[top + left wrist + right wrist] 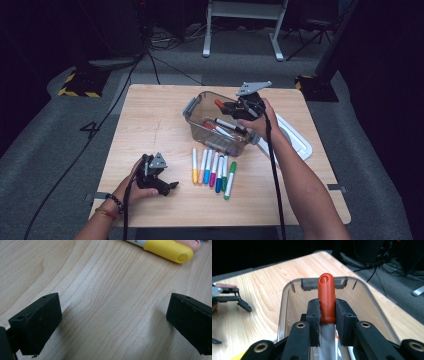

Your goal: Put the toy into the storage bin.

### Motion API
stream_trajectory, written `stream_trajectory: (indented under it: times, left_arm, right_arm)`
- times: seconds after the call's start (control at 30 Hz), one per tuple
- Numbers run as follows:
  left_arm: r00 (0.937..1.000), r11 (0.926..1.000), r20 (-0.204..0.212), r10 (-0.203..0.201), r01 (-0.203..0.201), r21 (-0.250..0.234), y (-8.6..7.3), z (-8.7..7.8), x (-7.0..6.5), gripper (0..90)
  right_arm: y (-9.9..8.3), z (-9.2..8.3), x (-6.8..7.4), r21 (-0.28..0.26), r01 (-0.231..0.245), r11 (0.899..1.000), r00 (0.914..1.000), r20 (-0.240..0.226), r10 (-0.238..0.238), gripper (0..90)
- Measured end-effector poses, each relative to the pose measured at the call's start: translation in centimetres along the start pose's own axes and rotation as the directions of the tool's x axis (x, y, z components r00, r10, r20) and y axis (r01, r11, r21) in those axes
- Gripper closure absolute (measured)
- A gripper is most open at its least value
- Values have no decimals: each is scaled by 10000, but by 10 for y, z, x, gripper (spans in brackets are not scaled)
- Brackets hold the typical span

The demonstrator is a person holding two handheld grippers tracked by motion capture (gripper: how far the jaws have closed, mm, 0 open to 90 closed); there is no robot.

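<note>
Right gripper view: the right gripper [327, 315] clamps an orange marker [326, 298] above the bin [283, 305], ready to drop it in. Left gripper [159, 181] rests wide, empty, near the bin.

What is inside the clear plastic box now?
The clear box has several markers lying in it. The right gripper holds an orange-capped marker over it. The hand hides part of the bottom.

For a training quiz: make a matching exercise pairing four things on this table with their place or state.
1 orange-capped marker
2 left gripper
3 clear bin
4 yellow-capped marker

a open, jaws over bare wood
b leftmost of the row lying in front of the bin
c clamped between the right gripper jaws
d holds several markers already

Pairs: 1-c, 2-a, 3-d, 4-b
</note>
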State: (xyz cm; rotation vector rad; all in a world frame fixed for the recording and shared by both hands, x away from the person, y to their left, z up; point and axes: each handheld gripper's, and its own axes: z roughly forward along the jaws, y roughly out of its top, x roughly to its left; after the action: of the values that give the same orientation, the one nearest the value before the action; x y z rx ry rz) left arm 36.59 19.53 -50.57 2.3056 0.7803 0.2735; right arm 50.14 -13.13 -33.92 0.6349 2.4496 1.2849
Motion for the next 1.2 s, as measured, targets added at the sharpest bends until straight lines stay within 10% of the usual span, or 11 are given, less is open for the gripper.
stream_trajectory:
  times: [0.43, 0.93, 1.03, 1.2]
  left_arm:
    - [10000, 10000, -2, 7, -7, 7, 0, 0, 0, 6]
    - [10000, 10000, 3, -4, 4, -3, 0, 0, 0, 5]
    - [10000, 10000, -6, -4, 4, 4, 0, 0, 0, 5]
    - [10000, 10000, -8, -3, 3, 3, 0, 0, 0, 5]
  right_arm:
    - [-10, 38, 1, 2110, 331, 9769, 9985, -495, -232, 746]
    - [-14, 63, 10, 4384, 1021, 8930, 9925, -1062, -613, 678]
    - [-14, 63, 9, 4374, 1123, 8922, 9922, -985, -766, 658]
    - [-13, 55, 4, 3773, 553, 9244, 9981, -446, -416, 574]
